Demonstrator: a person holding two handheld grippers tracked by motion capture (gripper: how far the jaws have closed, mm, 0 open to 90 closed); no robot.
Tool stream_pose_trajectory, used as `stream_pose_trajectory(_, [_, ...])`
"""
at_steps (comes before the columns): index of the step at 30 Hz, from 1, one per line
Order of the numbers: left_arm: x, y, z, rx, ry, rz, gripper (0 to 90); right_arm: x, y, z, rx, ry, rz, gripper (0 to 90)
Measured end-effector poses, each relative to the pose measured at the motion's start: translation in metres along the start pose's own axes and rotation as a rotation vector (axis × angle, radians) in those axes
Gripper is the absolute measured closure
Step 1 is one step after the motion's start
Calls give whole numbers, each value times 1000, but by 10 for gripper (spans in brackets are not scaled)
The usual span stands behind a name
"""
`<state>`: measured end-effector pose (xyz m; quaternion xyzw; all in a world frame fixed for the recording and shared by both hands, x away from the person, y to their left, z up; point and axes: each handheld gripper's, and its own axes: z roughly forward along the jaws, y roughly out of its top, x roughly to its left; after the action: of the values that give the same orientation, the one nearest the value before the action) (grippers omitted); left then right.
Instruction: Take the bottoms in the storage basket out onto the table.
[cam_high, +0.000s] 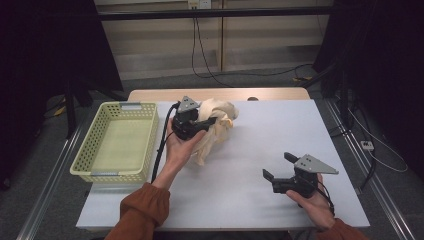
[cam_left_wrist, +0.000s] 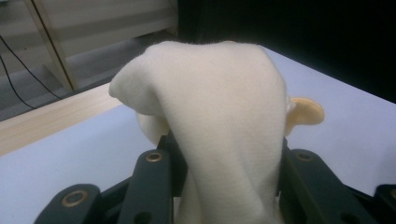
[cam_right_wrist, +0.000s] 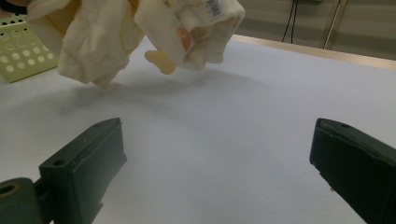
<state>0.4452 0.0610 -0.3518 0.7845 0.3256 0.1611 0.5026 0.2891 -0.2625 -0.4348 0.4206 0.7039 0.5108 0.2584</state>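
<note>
A cream-coloured garment (cam_high: 216, 127) hangs bunched above the white table (cam_high: 280, 130), lifted off its surface. My left gripper (cam_high: 202, 122) is shut on the garment (cam_left_wrist: 224, 126), whose cloth drapes over and between both black jaws. In the right gripper view the garment (cam_right_wrist: 135, 32) floats at the upper left with a shadow beneath it and a small label showing. My right gripper (cam_high: 276, 167) rests low at the table's front right, open, with bare table between its jaws (cam_right_wrist: 215, 163).
A pale yellow-green plastic basket (cam_high: 87, 160) with nothing in it stands at the table's left edge. A wooden strip (cam_high: 220, 94) runs along the far edge. Cables trail on the floor behind.
</note>
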Motion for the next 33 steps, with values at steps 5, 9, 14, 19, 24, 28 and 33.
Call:
stream_pose_trajectory(5, [4,-4,12,21,29,-2,659,0,0,0,0,0,0,31])
stream_pose_trajectory(9, [2,-7,19,43,37,18,658,1,0,1,1,1,-3,31])
stream_pose_trajectory(14, [3,-11,26,68,17,12,653,0,0,0,1,0,2,31])
stream_pose_trajectory(19, [-3,-18,33,129,27,56,640,0,0,0,2,0,-4,31])
stream_pose_trajectory(24, [-7,-24,40,145,22,61,635,0,0,0,2,0,-6,31])
stream_pose_trajectory(28, [-5,-28,46,181,35,61,636,0,0,0,0,1,-2,31])
stream_pose_trajectory(33, [-2,-36,53,202,44,46,634,0,0,0,2,0,0,31])
